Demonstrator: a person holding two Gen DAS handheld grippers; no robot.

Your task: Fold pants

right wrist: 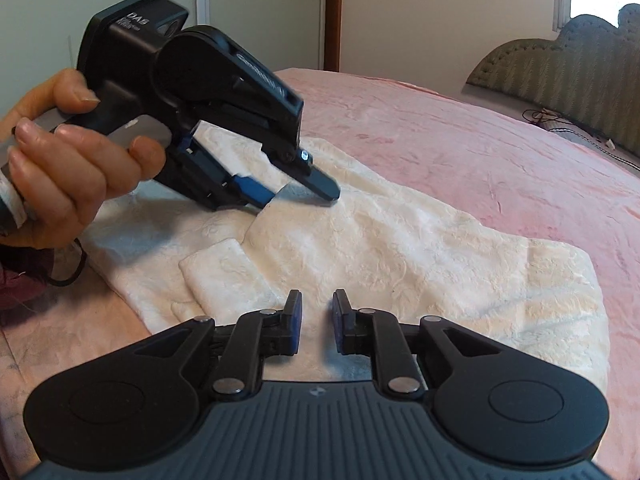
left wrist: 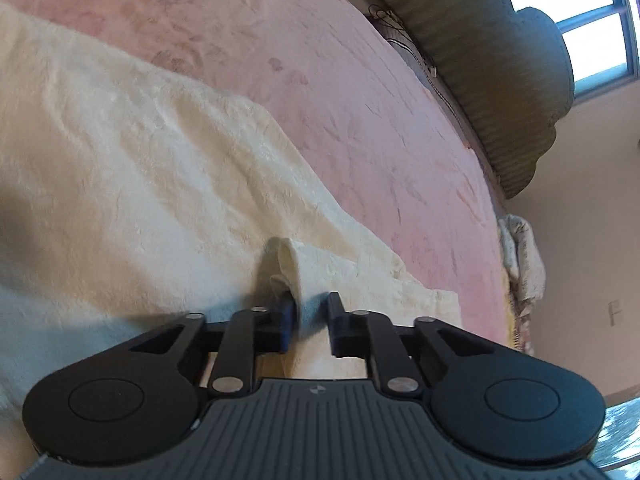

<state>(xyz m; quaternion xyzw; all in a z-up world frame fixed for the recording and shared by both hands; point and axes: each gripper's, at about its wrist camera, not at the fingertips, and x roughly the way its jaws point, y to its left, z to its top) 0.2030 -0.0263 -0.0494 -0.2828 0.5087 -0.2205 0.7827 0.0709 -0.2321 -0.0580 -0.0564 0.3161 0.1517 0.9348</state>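
Observation:
Fluffy cream-white pants (left wrist: 140,160) lie spread on a pink bed cover (left wrist: 360,100). In the left wrist view my left gripper (left wrist: 312,316) has its jaws nearly together, and a raised fold of the fabric (left wrist: 286,268) stands at its tips. The right wrist view shows that same left gripper (right wrist: 300,196), held by a hand (right wrist: 60,168), pinching a ridge of the pants (right wrist: 400,248). My right gripper (right wrist: 317,312) sits at the pants' near edge, jaws narrow, with fabric running in between them. A small folded flap (right wrist: 224,272) lies just left of it.
A green padded headboard (right wrist: 560,68) stands along the far side of the bed, with a dark cable (right wrist: 540,114) in front of it. A window (left wrist: 592,20) is behind it. A patterned cloth (left wrist: 524,264) hangs off the bed's edge.

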